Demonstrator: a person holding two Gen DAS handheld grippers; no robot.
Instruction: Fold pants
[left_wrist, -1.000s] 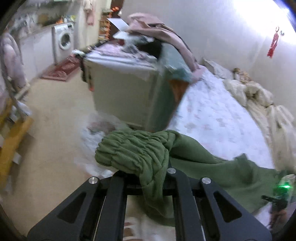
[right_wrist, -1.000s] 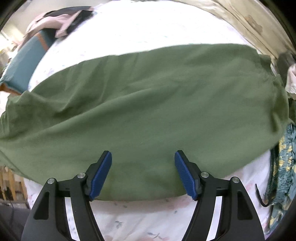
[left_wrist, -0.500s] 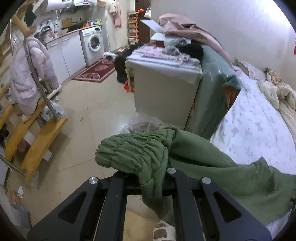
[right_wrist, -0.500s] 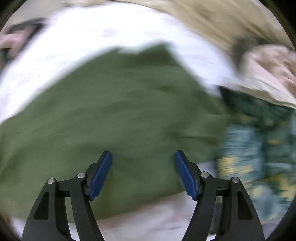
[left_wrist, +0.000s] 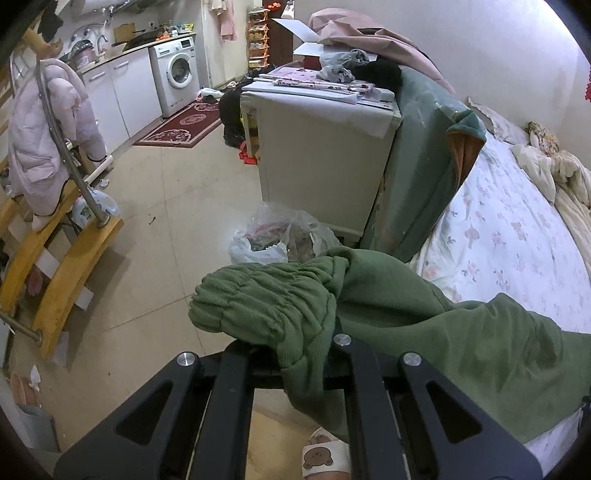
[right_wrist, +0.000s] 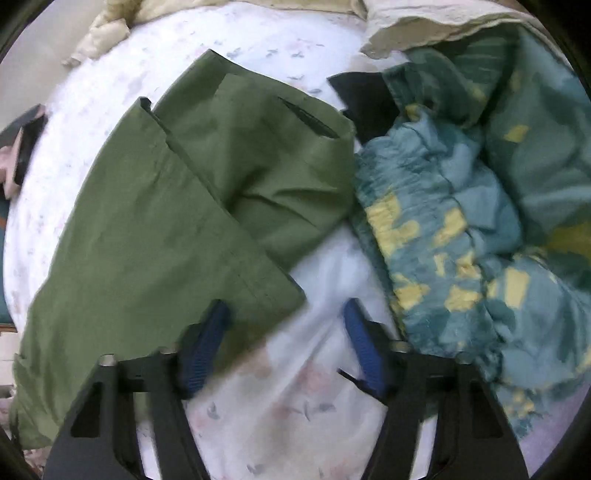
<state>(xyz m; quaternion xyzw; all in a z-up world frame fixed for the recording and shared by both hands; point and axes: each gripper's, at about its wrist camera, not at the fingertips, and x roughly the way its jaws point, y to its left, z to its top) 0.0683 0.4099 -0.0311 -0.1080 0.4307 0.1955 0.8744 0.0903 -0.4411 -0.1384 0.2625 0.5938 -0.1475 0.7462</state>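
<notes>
Green pants half on the bed, one end gripped, the other under spread fingers

The left gripper (left_wrist: 295, 347) has its fingers closed on the ribbed waistband (left_wrist: 266, 299) of the pants (left_wrist: 443, 332), held up off the bed's edge above a slipper (left_wrist: 325, 454) on the floor. The rest of the cloth trails right onto the flowered bed (left_wrist: 517, 229). The right gripper (right_wrist: 284, 321) points down at the bed with its blue-padded fingers apart and closing. A leg hem corner lies between them, not pinched. Beyond the hem is a blue-and-yellow quilt (right_wrist: 461, 221). Farther off are a plastic bag (left_wrist: 273, 236), a cabinet (left_wrist: 314, 155) and a washing machine (left_wrist: 177, 70).
</notes>
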